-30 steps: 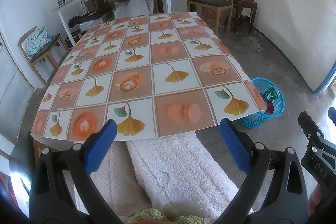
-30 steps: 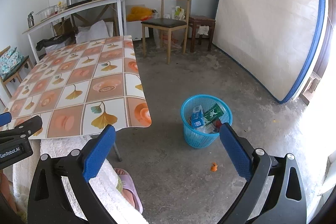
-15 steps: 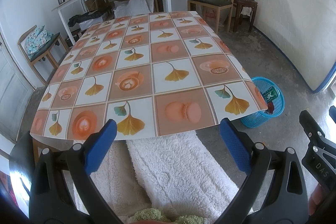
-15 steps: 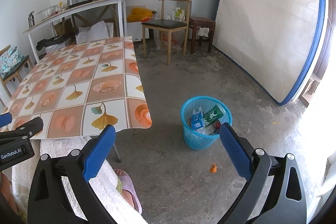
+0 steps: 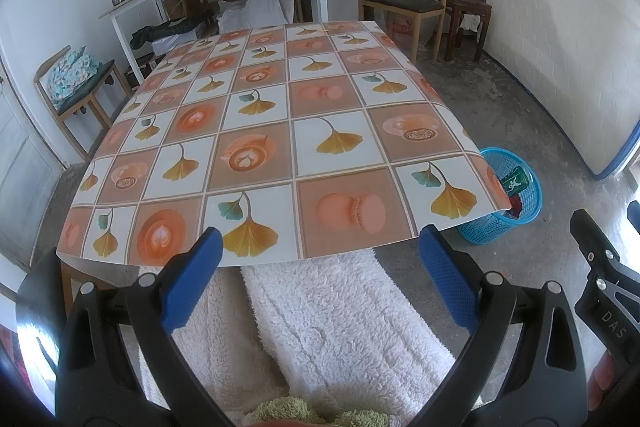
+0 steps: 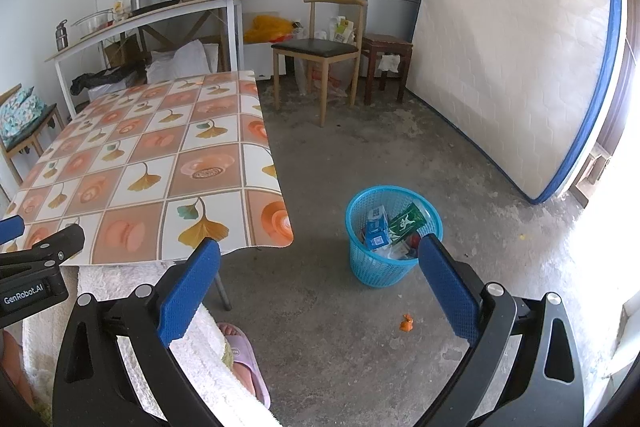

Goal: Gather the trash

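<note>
Concrete floor [image 6: 360,155] and the patterned bench [image 5: 280,131] looked unchanged from a second earlier. Both tongs, left [image 5: 320,277] and right [image 6: 320,283], stayed apart and empty. A blue basket [image 6: 356,263] beside the bench held cartons and a green packet; an orange scrap [image 6: 406,323] lay near it.
</note>
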Action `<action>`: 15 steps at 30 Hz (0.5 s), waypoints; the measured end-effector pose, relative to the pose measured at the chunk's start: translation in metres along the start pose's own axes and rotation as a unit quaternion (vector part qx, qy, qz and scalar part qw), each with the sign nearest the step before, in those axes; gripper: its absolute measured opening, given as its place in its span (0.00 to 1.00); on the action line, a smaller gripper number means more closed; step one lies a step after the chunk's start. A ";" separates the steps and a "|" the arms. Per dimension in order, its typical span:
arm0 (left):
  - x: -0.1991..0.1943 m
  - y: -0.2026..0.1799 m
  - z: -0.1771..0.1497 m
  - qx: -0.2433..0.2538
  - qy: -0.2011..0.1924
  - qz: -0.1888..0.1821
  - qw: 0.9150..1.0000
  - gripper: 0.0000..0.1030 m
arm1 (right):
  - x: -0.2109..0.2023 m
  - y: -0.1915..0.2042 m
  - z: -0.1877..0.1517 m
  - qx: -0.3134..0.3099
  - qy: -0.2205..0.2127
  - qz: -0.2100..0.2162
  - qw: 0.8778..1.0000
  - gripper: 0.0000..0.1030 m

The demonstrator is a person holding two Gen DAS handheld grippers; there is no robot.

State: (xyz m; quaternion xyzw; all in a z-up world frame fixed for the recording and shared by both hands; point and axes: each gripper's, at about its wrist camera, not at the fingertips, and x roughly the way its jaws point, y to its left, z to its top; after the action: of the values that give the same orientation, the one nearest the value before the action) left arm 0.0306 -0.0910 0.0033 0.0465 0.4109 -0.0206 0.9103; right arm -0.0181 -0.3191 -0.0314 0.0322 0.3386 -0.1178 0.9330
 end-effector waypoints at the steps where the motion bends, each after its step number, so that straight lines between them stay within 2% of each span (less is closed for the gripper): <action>1: 0.000 0.000 0.000 0.000 0.000 0.000 1.000 0.92 | 0.000 0.001 0.000 0.000 0.000 0.000 1.000 0.94; 15: 0.000 0.001 0.001 0.000 0.001 0.000 1.000 0.92 | 0.000 0.002 -0.001 0.000 0.000 -0.001 1.000 0.94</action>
State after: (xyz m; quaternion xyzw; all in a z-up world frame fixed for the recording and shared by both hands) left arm 0.0315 -0.0901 0.0037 0.0465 0.4114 -0.0211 0.9100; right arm -0.0184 -0.3169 -0.0319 0.0317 0.3383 -0.1189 0.9330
